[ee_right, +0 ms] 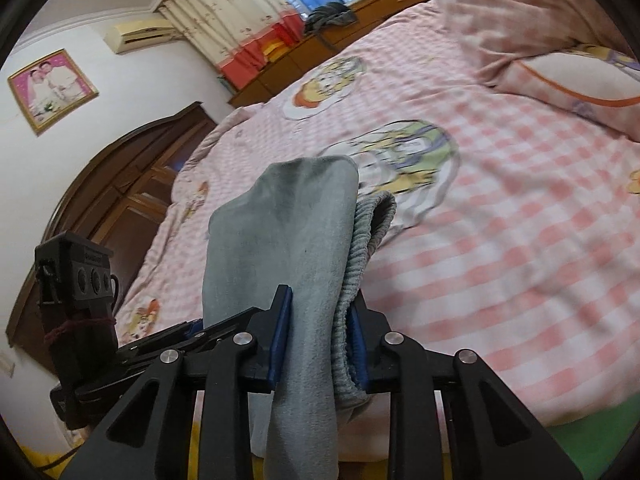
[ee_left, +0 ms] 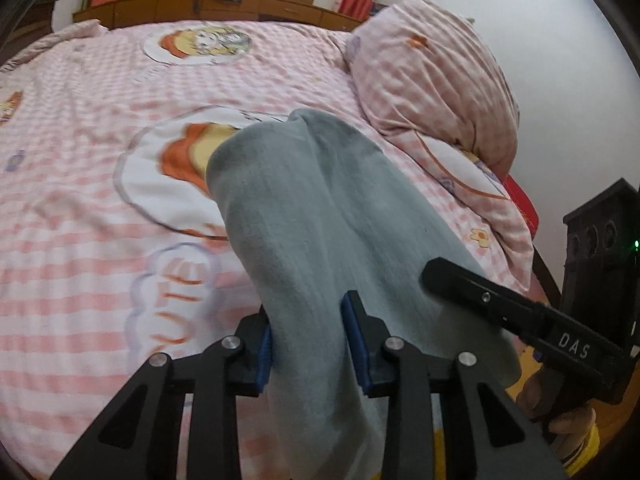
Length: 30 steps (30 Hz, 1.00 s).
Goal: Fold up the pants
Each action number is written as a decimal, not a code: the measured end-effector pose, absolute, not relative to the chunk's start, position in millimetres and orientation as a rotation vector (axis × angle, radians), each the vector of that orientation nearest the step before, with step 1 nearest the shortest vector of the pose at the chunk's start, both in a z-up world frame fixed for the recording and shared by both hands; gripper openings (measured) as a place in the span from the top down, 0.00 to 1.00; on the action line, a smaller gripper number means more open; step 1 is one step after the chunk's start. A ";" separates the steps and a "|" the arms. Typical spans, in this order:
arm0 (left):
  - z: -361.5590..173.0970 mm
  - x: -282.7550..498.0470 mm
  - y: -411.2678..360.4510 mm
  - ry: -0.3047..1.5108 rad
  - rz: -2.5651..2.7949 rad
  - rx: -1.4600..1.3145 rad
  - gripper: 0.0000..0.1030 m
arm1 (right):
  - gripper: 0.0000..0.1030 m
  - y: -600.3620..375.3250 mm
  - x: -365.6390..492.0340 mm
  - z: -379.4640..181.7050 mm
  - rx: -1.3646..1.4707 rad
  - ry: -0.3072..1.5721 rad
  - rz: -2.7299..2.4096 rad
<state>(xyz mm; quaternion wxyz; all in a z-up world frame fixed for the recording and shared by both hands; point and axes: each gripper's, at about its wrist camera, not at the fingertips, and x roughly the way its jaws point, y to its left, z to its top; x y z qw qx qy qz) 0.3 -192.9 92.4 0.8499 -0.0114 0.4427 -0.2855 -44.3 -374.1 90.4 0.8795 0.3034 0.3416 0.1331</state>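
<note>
Left wrist | 1 grey pants [ee_left: 312,216] | 2 grippers clamped: left gripper [ee_left: 308,340], right gripper [ee_right: 320,344]

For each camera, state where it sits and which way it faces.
Left wrist: on the left gripper, looking across the pink checked bed to the pillow; right gripper and fingers show.
Right wrist: on the right gripper, facing the wardrobe and window; left gripper shows.
Shared: grey pants clamped in both, the bed.
</note>
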 end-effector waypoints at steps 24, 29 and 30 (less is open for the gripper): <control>76.3 27.3 47.8 0.949 -0.318 -0.174 0.68 | 0.73 -159.3 25.9 71.6 0.550 0.886 0.473; 56.6 39.5 54.6 0.961 -0.308 -0.188 0.68 | 0.73 -152.4 32.1 57.1 0.522 0.911 0.445; 53.5 40.7 54.6 0.962 -0.308 -0.191 0.68 | 0.73 -152.1 32.9 54.9 0.514 0.911 0.441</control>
